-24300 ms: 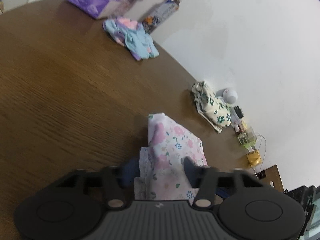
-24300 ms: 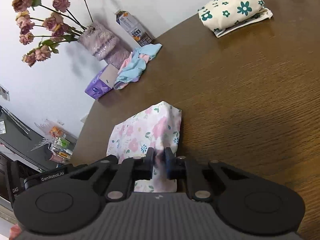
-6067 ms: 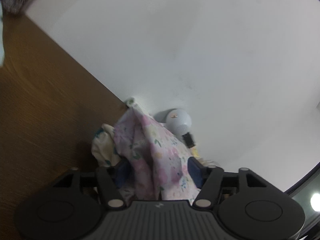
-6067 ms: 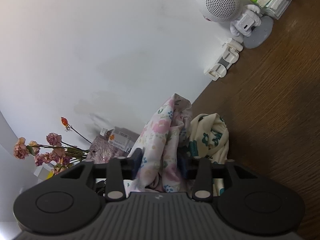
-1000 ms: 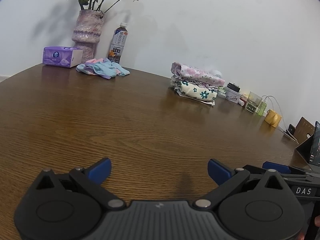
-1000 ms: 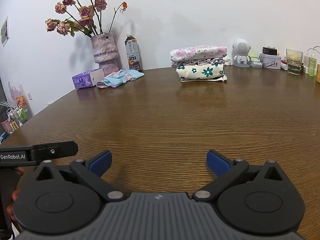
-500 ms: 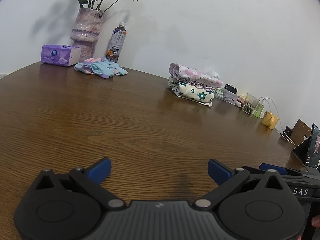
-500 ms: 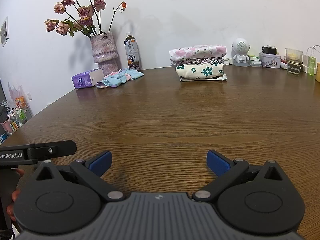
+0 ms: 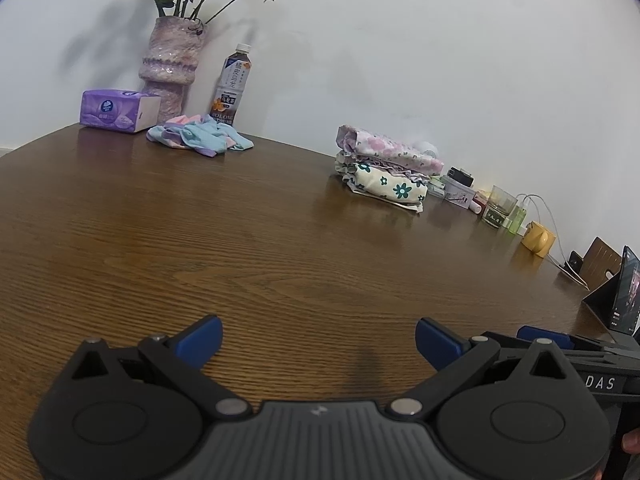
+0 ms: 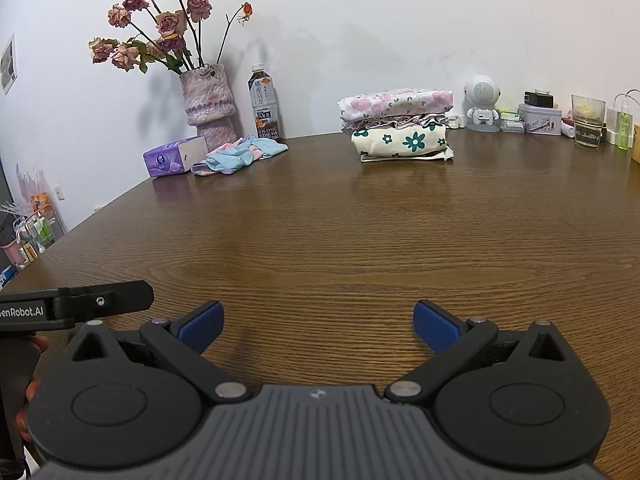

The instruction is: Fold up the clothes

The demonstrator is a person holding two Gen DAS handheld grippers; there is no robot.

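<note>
A folded pink floral garment (image 10: 396,104) lies on top of a folded cream garment with green flowers (image 10: 400,140) at the far side of the brown table (image 10: 340,240). The stack also shows in the left wrist view (image 9: 384,168). A crumpled light blue and pink garment (image 10: 240,154) lies unfolded at the far left, also in the left wrist view (image 9: 198,140). My left gripper (image 9: 318,340) is open and empty above the near table edge. My right gripper (image 10: 318,326) is open and empty beside it.
A vase of dried roses (image 10: 206,100), a drink bottle (image 10: 264,102) and a purple tissue pack (image 10: 174,156) stand at the far left. A white robot speaker (image 10: 482,102), a tin, a glass (image 10: 586,120) and small items line the far right wall. A tablet (image 9: 626,292) stands at right.
Both grippers have stayed open and empty and drifted only slightly; the view of the far clothes has shifted a little.
</note>
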